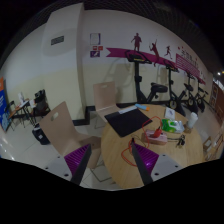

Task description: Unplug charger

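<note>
Gripper (112, 165) fingers spread wide, holding nothing, purple pads (77, 158) on the inner faces. Just ahead and beyond: round wooden desk (118, 155) with a dark laptop (128, 122) and small coloured items. Charger not identifiable. Behind the desk: chairs, exercise bikes (180, 92), white wall with red figures.

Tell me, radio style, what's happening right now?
Gripper open, holding nothing. No charger identifiable yet. Round wooden table just ahead, black mat beyond. Nothing blocking.
</note>
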A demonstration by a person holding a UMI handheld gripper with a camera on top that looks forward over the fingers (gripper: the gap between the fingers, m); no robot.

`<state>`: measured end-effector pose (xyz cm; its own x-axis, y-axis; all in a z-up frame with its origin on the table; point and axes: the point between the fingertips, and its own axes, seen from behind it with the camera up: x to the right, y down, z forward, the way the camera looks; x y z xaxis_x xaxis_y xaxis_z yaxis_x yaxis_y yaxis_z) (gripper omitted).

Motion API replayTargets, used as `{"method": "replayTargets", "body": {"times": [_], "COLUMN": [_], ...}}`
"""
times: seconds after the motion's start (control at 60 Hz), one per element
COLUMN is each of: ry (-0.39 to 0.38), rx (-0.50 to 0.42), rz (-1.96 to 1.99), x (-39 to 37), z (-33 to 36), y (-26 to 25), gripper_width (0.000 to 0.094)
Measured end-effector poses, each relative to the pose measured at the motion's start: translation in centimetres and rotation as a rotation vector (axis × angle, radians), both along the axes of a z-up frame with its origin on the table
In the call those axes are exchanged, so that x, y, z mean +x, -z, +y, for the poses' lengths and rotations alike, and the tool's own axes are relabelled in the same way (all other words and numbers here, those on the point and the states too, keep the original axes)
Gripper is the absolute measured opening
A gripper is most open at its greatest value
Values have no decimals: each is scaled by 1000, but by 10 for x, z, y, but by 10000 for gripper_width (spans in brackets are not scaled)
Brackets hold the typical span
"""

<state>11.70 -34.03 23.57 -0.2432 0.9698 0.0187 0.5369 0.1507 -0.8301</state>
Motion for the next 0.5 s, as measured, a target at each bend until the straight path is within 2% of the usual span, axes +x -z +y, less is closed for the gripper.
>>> {"method": "replayTargets", "body": {"times": [0.133, 0.3, 0.5], "ry": [82, 208, 321], "rx": [0, 0, 21], "rz": [-22, -36, -13], "x": [-8, -27, -52], "z": [23, 72, 138], "y": [10, 30, 60], "gripper_width": [854, 857, 855]}}
